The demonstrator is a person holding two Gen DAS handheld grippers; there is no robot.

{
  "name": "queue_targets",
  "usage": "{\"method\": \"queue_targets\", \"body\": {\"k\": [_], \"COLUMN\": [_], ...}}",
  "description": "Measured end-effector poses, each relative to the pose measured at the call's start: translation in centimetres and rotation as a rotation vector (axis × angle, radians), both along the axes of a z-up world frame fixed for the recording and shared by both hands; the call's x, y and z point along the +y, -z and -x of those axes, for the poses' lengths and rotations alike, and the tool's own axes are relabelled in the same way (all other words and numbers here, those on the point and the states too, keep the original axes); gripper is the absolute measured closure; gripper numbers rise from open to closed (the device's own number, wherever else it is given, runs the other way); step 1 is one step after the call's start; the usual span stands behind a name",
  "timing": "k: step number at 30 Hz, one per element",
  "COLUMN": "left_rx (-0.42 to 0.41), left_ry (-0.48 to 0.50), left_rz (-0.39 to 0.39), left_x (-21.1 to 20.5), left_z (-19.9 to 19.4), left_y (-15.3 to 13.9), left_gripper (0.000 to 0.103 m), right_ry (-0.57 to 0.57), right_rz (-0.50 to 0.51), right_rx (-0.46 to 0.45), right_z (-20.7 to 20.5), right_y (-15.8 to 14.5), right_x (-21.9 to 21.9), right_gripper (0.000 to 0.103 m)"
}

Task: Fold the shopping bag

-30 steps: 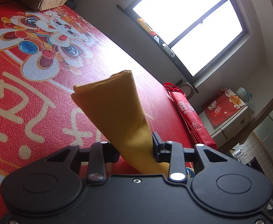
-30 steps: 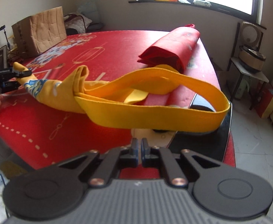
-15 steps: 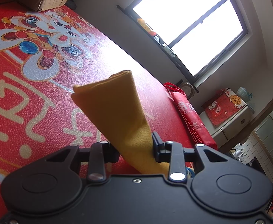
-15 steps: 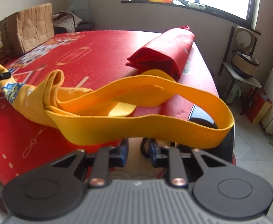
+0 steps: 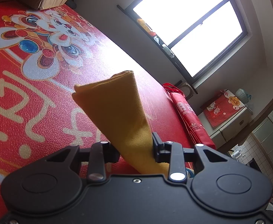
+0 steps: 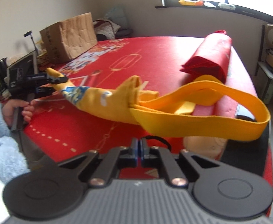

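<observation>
Yellow shopping bag (image 6: 106, 100), bunched lengthwise into a thick rope, stretched above a red printed tablecloth (image 6: 136, 59) with its two handle loops (image 6: 207, 112) sagging toward the right wrist camera. Left gripper (image 5: 134, 149) clamps one folded end of the bag, the cloth filling the narrow gap between its fingers and rising past them as a flattened cone; in the right wrist view the same gripper (image 6: 56, 83) appears at far left, held by a hand (image 6: 15, 110) in a pale blue fleecy sleeve (image 6: 5, 147). Right gripper (image 6: 139, 149) sits just under the handle loops with its jaws drawn together and nothing between them. Folded red bag (image 6: 211, 56) lies on the cloth beyond the handles; a brown paper bag (image 6: 71, 35) stands at the far left corner, below a window (image 5: 188, 28).
</observation>
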State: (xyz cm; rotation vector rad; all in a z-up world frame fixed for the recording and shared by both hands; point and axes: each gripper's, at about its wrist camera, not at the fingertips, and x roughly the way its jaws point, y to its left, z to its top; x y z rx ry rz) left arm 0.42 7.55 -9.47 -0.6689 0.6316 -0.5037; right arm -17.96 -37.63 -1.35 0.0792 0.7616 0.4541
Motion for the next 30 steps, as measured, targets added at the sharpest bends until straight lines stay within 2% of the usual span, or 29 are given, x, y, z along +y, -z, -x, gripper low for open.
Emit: {"method": "queue_targets", "body": {"k": [7,10,13,18,19,21,22,26,30], "left_rx": [0.0,-0.001,-0.001,-0.002,-0.002,-0.003,-0.003,-0.002,-0.001], "left_ry": [0.003,0.003,0.004,0.004,0.005,0.005,0.005,0.004,0.006], "left_rz": [0.003,0.001,0.0,-0.003,-0.003,-0.004,-0.005,-0.006,-0.001], "left_x": [0.0,0.0,-0.1,-0.1,-0.1,-0.2,-0.2,-0.2,-0.2], "left_z": [-0.1,-0.1,-0.1,-0.1,-0.1,-0.1,-0.1,0.0,0.0], "left_y": [0.0,0.0,0.0,0.0,0.0,-0.1,-0.1,0.0,0.0], "left_gripper": [0.07,0.07,0.07,0.07,0.07,0.07,0.07,0.07,0.071], "right_ry": [-0.184,-0.261,-0.331,-0.366,-0.358,-0.346,-0.352,-0.377,-0.38], "right_rz": [-0.189,-0.266,-0.309,-0.183,-0.145,-0.008,0.023,0.08,0.021], "right_rx": [-0.115,-0.15,-0.145,-0.097,-0.082,-0.024,0.012,0.097,0.132], "right_z": [-1.2,-3.8,-7.4,-14.0,-15.2,-18.4,-19.6,-21.9,-22.0], "right_y": [-3.6,-5.3,-6.9,-7.5,-7.2,-5.4,-4.3,-0.8,0.9], "right_x": [4.3,6.1,7.8,11.4,12.1,14.7,15.8,18.3,18.4], "right_gripper": [0.1,0.1,0.1,0.099,0.099,0.099,0.099,0.099,0.099]}}
